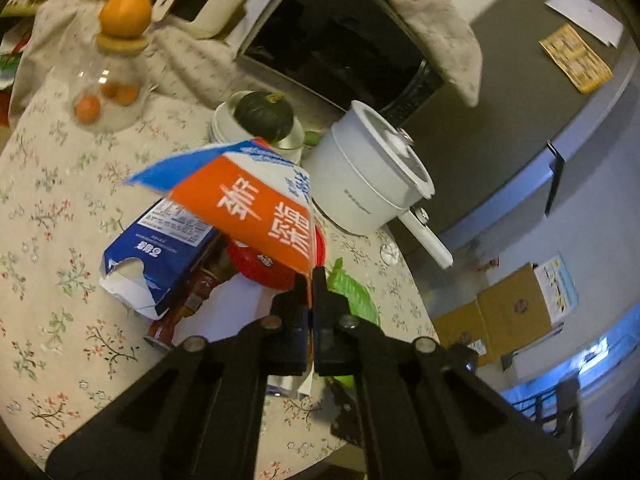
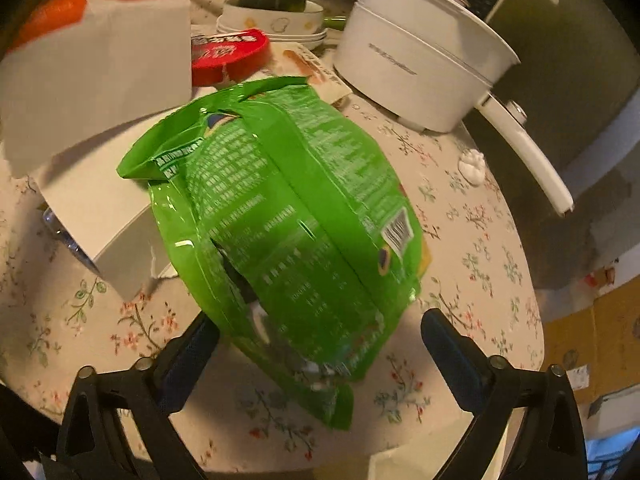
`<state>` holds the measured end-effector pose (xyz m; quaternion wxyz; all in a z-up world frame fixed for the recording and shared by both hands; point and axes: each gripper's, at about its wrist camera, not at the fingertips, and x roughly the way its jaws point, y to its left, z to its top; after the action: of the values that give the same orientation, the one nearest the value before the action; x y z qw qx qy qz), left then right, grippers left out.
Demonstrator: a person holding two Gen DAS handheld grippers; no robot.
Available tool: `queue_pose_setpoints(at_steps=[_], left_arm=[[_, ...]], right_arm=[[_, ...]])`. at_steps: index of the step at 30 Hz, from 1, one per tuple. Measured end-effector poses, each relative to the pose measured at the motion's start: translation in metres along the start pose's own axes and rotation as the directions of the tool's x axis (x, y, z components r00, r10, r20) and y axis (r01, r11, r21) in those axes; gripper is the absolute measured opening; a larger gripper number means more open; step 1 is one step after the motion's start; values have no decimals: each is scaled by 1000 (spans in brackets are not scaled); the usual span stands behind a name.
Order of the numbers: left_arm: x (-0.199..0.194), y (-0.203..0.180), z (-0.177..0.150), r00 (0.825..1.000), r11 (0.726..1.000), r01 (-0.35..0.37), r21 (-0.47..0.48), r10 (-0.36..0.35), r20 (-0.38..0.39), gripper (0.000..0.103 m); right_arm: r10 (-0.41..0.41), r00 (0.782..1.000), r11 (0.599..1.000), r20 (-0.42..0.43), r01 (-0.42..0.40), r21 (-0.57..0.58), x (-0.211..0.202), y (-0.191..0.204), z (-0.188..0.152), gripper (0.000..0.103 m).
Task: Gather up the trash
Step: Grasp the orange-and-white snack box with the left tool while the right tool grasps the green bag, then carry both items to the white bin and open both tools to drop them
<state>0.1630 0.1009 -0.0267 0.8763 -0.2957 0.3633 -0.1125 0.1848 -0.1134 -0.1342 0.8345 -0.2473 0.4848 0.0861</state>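
The left gripper (image 1: 310,280) has its jaws clamped together on the lower edge of an orange carton (image 1: 256,216), which hangs off the floral tablecloth (image 1: 48,208). At seven o'clock from it lies a torn blue carton (image 1: 160,256); at two o'clock stands a white pot (image 1: 360,184). The right gripper (image 2: 320,332) has its jaws spread wide on either side of a green snack bag (image 2: 288,216), not pressing it. A red tub (image 2: 232,54) sits at eleven o'clock from the bag.
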Motion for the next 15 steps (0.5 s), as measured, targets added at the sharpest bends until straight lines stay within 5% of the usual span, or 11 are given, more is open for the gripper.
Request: queue_pose_setpoints(at_steps=[4, 9, 15], left_arm=[[-11, -8, -1, 1000, 999, -7, 53, 7, 10, 2], [-30, -20, -3, 999, 992, -11, 124, 7, 33, 2], [-32, -31, -9, 1000, 984, -7, 180, 2, 28, 2]], right_arm=[[32, 999, 999, 7, -32, 20, 4, 2, 9, 71], [58, 998, 995, 35, -61, 76, 0, -11, 16, 25], [84, 992, 974, 89, -101, 202, -20, -49, 14, 8]])
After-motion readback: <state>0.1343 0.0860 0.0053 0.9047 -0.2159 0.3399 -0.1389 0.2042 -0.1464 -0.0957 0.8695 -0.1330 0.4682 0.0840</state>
